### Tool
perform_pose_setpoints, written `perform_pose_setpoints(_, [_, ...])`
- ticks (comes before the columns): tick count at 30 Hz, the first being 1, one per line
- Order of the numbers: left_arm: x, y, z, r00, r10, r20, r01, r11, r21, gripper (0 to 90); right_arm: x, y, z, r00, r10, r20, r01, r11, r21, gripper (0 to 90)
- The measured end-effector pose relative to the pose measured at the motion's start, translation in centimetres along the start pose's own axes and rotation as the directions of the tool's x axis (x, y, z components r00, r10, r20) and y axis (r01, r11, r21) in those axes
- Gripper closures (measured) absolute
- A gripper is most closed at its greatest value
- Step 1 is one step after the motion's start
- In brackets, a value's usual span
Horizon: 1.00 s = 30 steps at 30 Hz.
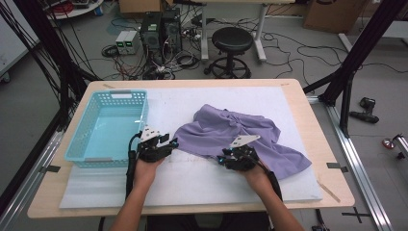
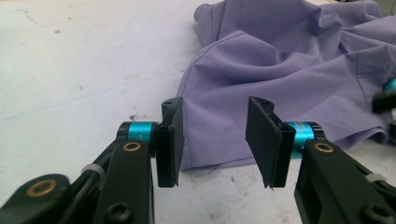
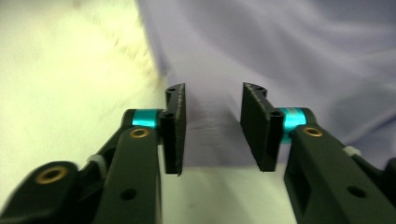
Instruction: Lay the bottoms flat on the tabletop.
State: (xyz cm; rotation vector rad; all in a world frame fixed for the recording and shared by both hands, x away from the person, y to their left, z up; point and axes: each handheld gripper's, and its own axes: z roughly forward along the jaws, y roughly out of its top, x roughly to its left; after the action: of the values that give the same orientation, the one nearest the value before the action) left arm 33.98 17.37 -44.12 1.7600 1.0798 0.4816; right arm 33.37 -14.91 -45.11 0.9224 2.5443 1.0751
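Left gripper [image 2: 215, 140]: black jaws spread, flat matte pads, teal collars behind them; the hemmed edge of the purple garment [image 2: 289, 70] lies between the pads, untouched. Right gripper [image 3: 212, 128]: jaws parted, hem in the gap, not pinched; view blurred. Garment [image 1: 235, 134]: thin, smooth woven cloth, lavender, crumpled in soft folds with a stitched hem. It lies mid-table on the white foam mat [image 1: 192, 183], long axis running from upper left to lower right in the high view. Turquoise plastic basket [image 1: 77, 149], lattice walls, rectangular, just left of the left gripper [image 1: 168, 142]. Wooden table [image 1: 332, 192] rims the mat.
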Motion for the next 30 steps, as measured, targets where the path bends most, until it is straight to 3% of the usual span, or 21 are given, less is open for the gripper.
perform_pose_setpoints(1, [0.0, 0.1, -0.2, 1.0, 0.0, 0.0, 0.0, 1.0, -0.002, 56.9, 0.4, -0.1, 0.2, 0.9995, -0.029, 0.016, 0.029, 0.999, 0.016, 75.3])
perform_pose_setpoints(2, [0.0, 0.1, -0.3, 1.0, 0.0, 0.0, 0.0, 1.0, -0.004, 56.8, 0.5, -0.1, 0.1, 0.9993, -0.037, 0.01, 0.037, 0.999, 0.017, 83.8])
perform_pose_setpoints(3, [0.0, 0.1, -0.5, 1.0, 0.001, 0.003, -0.001, 1.0, -0.002, 56.8, 0.6, -0.1, 0.0, 0.9991, -0.042, -0.002, 0.042, 0.999, 0.024, 86.2])
perform_pose_setpoints(4, [0.0, 0.1, -0.6, 1.0, 0.003, 0.007, -0.003, 1.0, 0.0, 56.8, 0.9, -0.2, -0.2, 0.998, -0.063, -0.005, 0.063, 0.997, 0.033, 87.0])
perform_pose_setpoints(7, [-0.2, -0.3, -0.7, 1.0, 0.001, 0.009, -0.001, 1.0, 0.007, 56.6, 1.6, -0.7, -1.0, 0.9904, -0.11, -0.083, 0.115, 0.992, 0.054, 87.4])
perform_pose_setpoints(8, [-0.2, -0.4, -0.7, 1.0, -0.002, 0.007, 0.002, 0.9999, 0.011, 56.1, 1.9, -1.0, -1.3, 0.9864, -0.113, -0.119, 0.121, 0.991, 0.06, 87.3])
perform_pose_setpoints(10, [-0.2, -0.7, -0.4, 1.0, -0.005, 0.008, 0.005, 0.9995, 0.032, 54.5, 2.0, -1.5, -2.0, 0.9832, -0.12, -0.137, 0.127, 0.991, 0.042, 82.4])
perform_pose_setpoints(13, [-0.3, -0.8, 0.3, 0.9999, -0.007, 0.01, 0.006, 0.9965, 0.083, 52.9, 1.1, -2.1, -4.0, 0.9887, -0.061, -0.137, 0.055, 0.997, -0.047, 70.5])
perform_pose_setpoints(16, [-0.6, -1.0, 1.2, 0.9998, -0.005, 0.021, 0.002, 0.9917, 0.129, 53.2, -1.1, -3.1, -7.3, 0.9989, 0.029, -0.036, -0.034, 0.99, -0.135, 67.3])
perform_pose_setpoints(19, [-1.0, -1.4, 1.8, 0.9991, 0.02, 0.037, -0.027, 0.9791, 0.202, 66.1, -3.8, -5.0, -10.3, 0.9878, 0.152, 0.033, -0.144, 0.974, -0.176, 67.3])
perform_pose_setpoints(21, [-1.2, -1.4, 1.8, 0.9987, 0.037, 0.036, -0.044, 0.9775, 0.207, 80.6, -4.8, -6.3, -11.6, 0.9806, 0.187, 0.057, -0.173, 0.966, -0.19, 67.3])
perform_pose_setpoints(22, [-1.3, -1.4, 1.8, 0.9981, 0.048, 0.039, -0.055, 0.9765, 0.208, 86.9, -5.0, -6.9, -12.0, 0.979, 0.194, 0.064, -0.179, 0.966, -0.185, 67.2])
perform_pose_setpoints(25, [-1.4, -1.6, 1.3, 0.9975, 0.057, 0.042, -0.065, 0.9766, 0.205, 88.4, -4.8, -8.2, -12.4, 0.9785, 0.195, 0.067, -0.182, 0.969, -0.168, 67.2])
perform_pose_setpoints(28, [-1.3, -2.0, 0.1, 0.9975, 0.046, 0.053, -0.055, 0.9836, 0.172, 88.4, -4.0, -8.8, -12.1, 0.9862, 0.165, 0.014, -0.161, 0.975, -0.156, 67.3])
perform_pose_setpoints(30, [-1.3, -2.3, -0.7, 0.9963, 0.056, 0.066, -0.065, 0.9854, 0.157, 88.4, -3.2, -8.6, -11.7, 0.991, 0.134, 0.003, -0.132, 0.983, -0.128, 67.2])
